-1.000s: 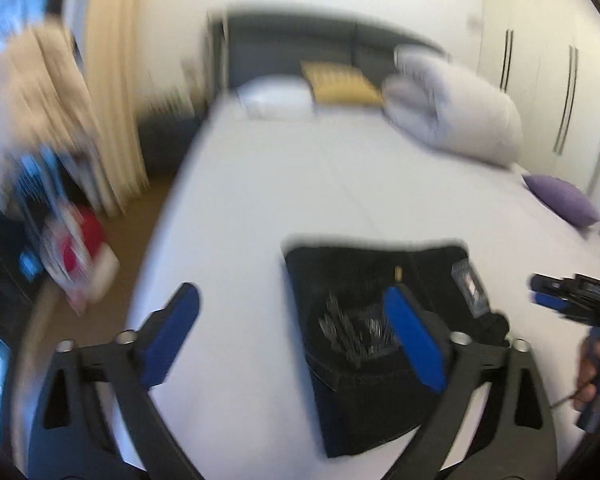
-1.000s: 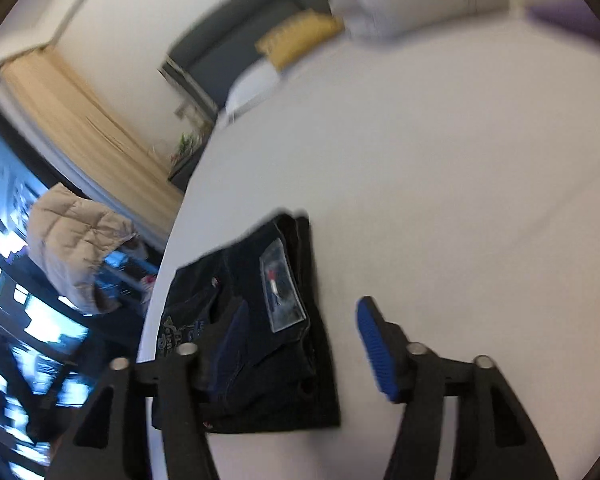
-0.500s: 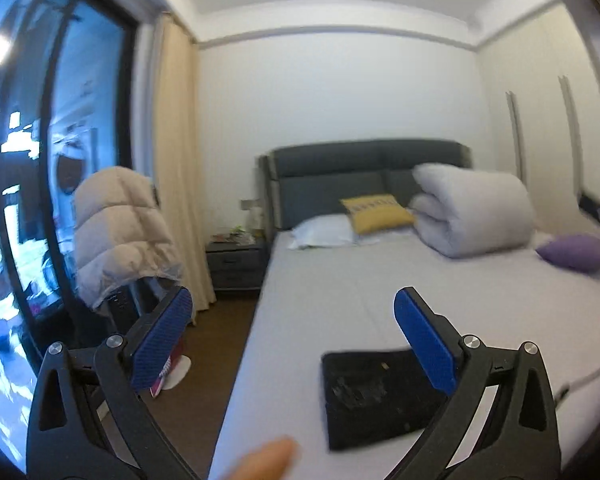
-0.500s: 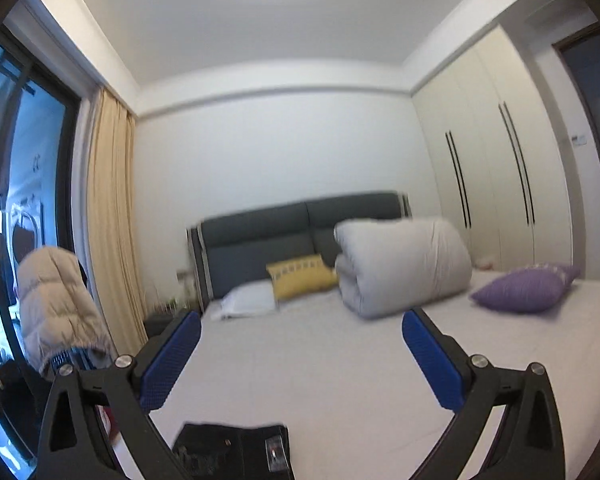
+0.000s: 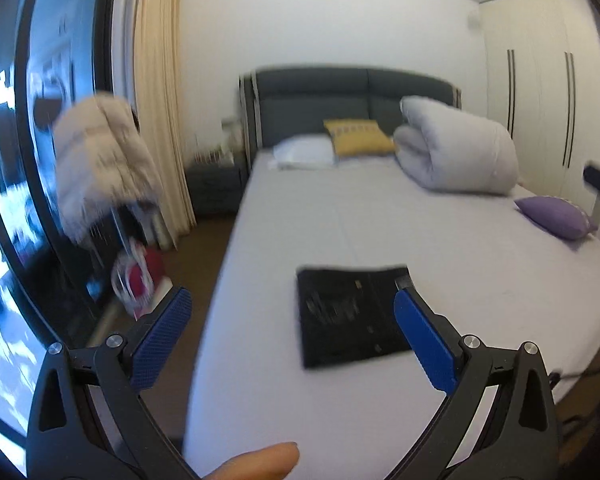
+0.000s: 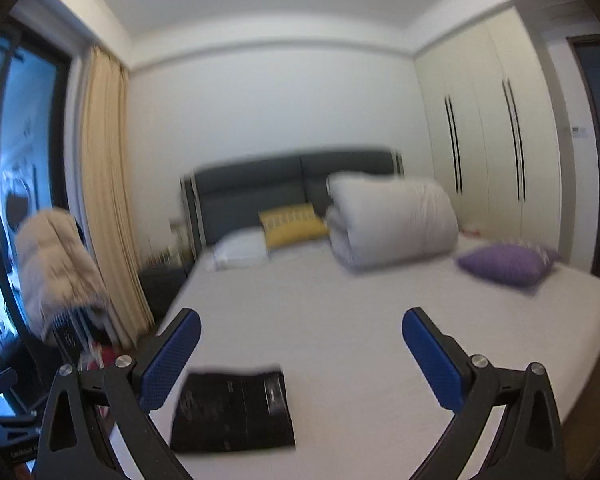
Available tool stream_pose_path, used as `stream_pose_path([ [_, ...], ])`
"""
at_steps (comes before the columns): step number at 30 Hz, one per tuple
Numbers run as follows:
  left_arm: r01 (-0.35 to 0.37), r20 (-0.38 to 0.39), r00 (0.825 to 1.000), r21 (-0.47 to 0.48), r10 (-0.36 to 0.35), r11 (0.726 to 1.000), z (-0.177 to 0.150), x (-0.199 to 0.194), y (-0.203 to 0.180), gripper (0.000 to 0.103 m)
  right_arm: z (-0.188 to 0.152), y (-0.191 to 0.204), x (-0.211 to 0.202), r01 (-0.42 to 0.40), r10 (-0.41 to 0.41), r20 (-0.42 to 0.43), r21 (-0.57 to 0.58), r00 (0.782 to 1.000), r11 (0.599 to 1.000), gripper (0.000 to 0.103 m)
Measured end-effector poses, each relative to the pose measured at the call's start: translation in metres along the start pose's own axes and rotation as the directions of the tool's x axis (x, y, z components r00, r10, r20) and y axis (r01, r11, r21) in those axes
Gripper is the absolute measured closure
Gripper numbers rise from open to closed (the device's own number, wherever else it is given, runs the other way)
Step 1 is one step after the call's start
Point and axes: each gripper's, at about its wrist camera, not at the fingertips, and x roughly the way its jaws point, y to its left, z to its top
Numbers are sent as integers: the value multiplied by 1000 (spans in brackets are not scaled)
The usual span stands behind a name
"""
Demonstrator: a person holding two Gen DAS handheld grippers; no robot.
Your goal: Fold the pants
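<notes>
Where the white bed (image 5: 440,248) fills most of both views, the black pants (image 5: 350,314) lie folded into a flat rectangle near its foot-end, toward the window side. At the grey headboard (image 6: 292,184) sit a white pillow (image 6: 240,252), a yellow cushion (image 5: 358,142) and a rolled duvet (image 6: 392,224); a purple cushion (image 6: 506,264) rests well apart (near the wardrobe side). A beige curtain (image 6: 108,200) hangs beside the window. The left gripper (image 5: 288,312) and right gripper (image 6: 300,340) both hang above the bed, jaws spread wide, holding nothing.
</notes>
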Motion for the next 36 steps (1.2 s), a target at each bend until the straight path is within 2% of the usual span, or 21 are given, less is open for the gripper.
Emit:
stream_pose_path([
  [1,1,-28,1000,-13,-2,1000,-4,9,0,0,-8,1,9,7,-6,-52,8,999,1000,0],
  [4,-15,-95,995,-27,13,1000,-14,34,0,0,-26,5,22,10,-7,-141,24,990,1000,0],
  [9,-21,-173,985,-50,12,999,-31,65,1,0,-53,18,32,-2,-4,-220,-28,976,1000,0],
  [16,-26,-236,972,-47,14,999,-45,114,0,0,-70,32,42,-35,16,-286,-62,958,997,0],
  [22,-31,-262,965,-42,19,999,-55,138,-2,0,-78,39,50,-54,23,-331,-83,943,995,0],
  [36,-34,-298,954,-57,15,998,-67,155,1,0,-90,51,59,-88,36,-391,-116,920,989,0],
])
